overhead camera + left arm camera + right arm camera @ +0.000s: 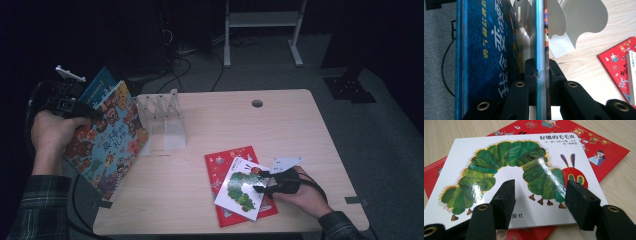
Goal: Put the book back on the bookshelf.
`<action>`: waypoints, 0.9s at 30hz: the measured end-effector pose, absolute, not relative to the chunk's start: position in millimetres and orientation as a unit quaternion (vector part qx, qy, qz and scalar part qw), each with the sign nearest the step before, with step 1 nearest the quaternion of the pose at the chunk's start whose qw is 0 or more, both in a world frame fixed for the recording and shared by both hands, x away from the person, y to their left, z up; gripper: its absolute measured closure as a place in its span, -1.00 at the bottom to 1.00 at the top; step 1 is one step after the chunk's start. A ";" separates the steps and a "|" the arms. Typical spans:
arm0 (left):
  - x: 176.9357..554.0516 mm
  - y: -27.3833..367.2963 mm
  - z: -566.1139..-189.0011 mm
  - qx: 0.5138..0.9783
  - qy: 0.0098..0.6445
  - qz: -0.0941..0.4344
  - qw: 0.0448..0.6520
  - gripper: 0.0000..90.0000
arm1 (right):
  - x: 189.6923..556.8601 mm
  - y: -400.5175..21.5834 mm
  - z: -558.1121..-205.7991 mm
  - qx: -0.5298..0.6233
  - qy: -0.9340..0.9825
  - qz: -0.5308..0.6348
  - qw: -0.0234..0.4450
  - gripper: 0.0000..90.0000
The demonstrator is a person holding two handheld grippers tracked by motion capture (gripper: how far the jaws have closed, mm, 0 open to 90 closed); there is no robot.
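Black pads, left gripper [541,68]: clamped tight on the edges of two books at once, one pad on each side, bottom centre of the left gripper view.
Held pair: blue book [486,57] filling the left half of that view, colourful picture book [107,137] seen edge-on just right of it; in the high view both tilted up off the table's left edge, colourful cover facing the camera, blue one [100,82] peeking out behind at upper left.
Left hand [50,132]: wrapped round the gripper body at far left of the high view, plaid sleeve below.
Right gripper [540,195]: jaws parted, nothing pinched, hanging over the lower edge of the caterpillar book [516,170]; whether the tips touch the cover, cannot tell.
Caterpillar book, place: white cover, lying flat and askew on the red book [220,170], lower centre-right of the high view.
Right hand [300,192]: low on the table beside both books, lower right.
Book rack [162,117]: pale, standing empty at upper centre-left, just right of the raised pair.
Table [280,130]: light wood, small round hole near the top edge.
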State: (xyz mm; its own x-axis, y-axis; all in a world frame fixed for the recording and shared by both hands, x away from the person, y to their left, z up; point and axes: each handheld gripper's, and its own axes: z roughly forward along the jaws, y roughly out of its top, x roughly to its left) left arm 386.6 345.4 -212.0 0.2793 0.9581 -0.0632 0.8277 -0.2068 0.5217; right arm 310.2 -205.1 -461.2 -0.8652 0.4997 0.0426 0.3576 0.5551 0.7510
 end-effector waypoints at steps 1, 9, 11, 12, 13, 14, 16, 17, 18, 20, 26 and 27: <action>387.7 344.8 -212.3 0.763 0.586 0.139 0.235 0.79 | 310.2 -205.1 -461.1 0.245 0.877 0.403 0.087 -0.10; 399.6 335.3 -211.7 0.759 0.589 0.155 0.231 0.79 | 310.1 -205.0 -460.9 0.246 0.877 0.403 0.087 -0.10; 403.3 332.4 -211.9 0.758 0.590 0.157 0.229 0.79 | 310.2 -205.0 -461.0 0.245 0.877 0.403 0.087 -0.10; 404.8 331.5 -212.1 0.757 0.592 0.158 0.228 0.79 | 310.2 -205.1 -461.0 0.245 0.878 0.403 0.087 -0.10; 406.6 331.2 -212.5 0.756 0.593 0.158 0.228 0.79 | 310.2 -205.2 -461.0 0.245 0.877 0.403 0.086 -0.10; 408.3 331.3 -213.1 0.754 0.595 0.159 0.229 0.79 | 310.2 -205.2 -461.0 0.245 0.878 0.403 0.087 -0.10; 411.5 332.3 -214.5 0.750 0.600 0.158 0.229 0.79 | 310.2 -205.2 -461.0 0.244 0.878 0.403 0.087 -0.10; 413.0 332.8 -215.5 0.748 0.603 0.158 0.230 0.79 | 310.2 -205.3 -461.1 0.244 0.877 0.404 0.086 -0.10; 414.5 333.4 -216.4 0.746 0.605 0.158 0.230 0.79 | 310.2 -205.3 -461.1 0.244 0.877 0.404 0.086 -0.10; 417.6 334.5 -218.3 0.744 0.608 0.158 0.229 0.79 | 310.3 -205.3 -461.1 0.244 0.877 0.404 0.086 -0.10; 426.2 333.9 -222.4 0.735 0.617 0.162 0.229 0.79 | 310.4 -205.3 -461.1 0.244 0.877 0.404 0.086 -0.10; 427.6 333.7 -222.1 0.736 0.617 0.163 0.227 0.79 | 310.4 -205.2 -461.1 0.244 0.877 0.404 0.086 -0.10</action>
State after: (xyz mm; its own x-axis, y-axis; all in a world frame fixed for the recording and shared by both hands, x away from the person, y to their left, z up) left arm 427.6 333.7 -222.1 0.1848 0.9819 -0.0405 0.8344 -0.1350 0.5344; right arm 310.4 -205.2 -461.1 -0.8659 0.4981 0.0464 0.3590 0.5541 0.7511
